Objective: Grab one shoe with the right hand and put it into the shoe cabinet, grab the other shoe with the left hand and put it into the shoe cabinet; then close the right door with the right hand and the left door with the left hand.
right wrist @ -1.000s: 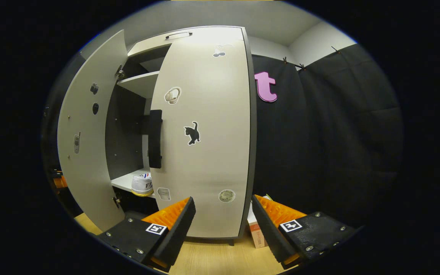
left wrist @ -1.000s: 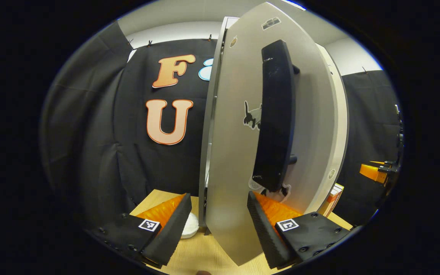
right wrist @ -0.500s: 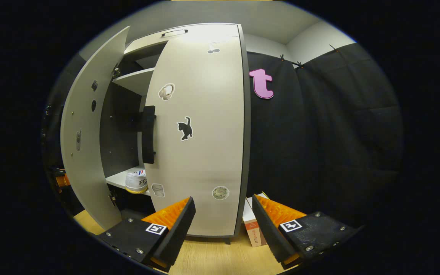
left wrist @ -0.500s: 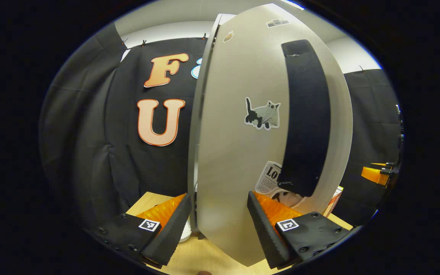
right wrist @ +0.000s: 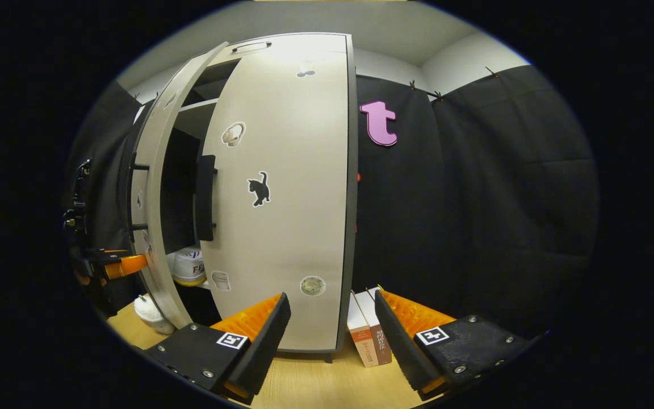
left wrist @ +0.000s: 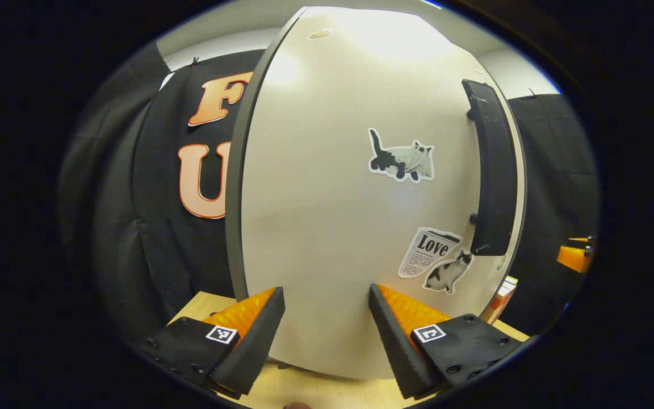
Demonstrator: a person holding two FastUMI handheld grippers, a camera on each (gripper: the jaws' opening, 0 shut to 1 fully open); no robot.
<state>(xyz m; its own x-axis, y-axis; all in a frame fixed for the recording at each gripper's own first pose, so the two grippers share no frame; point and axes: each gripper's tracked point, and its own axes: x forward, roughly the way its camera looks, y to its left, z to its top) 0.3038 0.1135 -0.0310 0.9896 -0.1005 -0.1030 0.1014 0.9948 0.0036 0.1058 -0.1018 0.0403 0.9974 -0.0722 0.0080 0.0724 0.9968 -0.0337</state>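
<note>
Straight ahead of the left gripper [left wrist: 326,335], fingers spread wide and empty, stands the left door [left wrist: 349,216], upright, nearly closed; its handle [left wrist: 491,170] lies right. One shoe [right wrist: 188,267] sits inside.

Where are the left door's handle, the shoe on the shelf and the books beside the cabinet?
left door's handle [left wrist: 494,170]: left gripper view, middle of the dark bar.
shoe [right wrist: 188,267]: right gripper view, white heel seen in the door gap.
books [right wrist: 368,335]: right gripper view, the upright spines.
</note>
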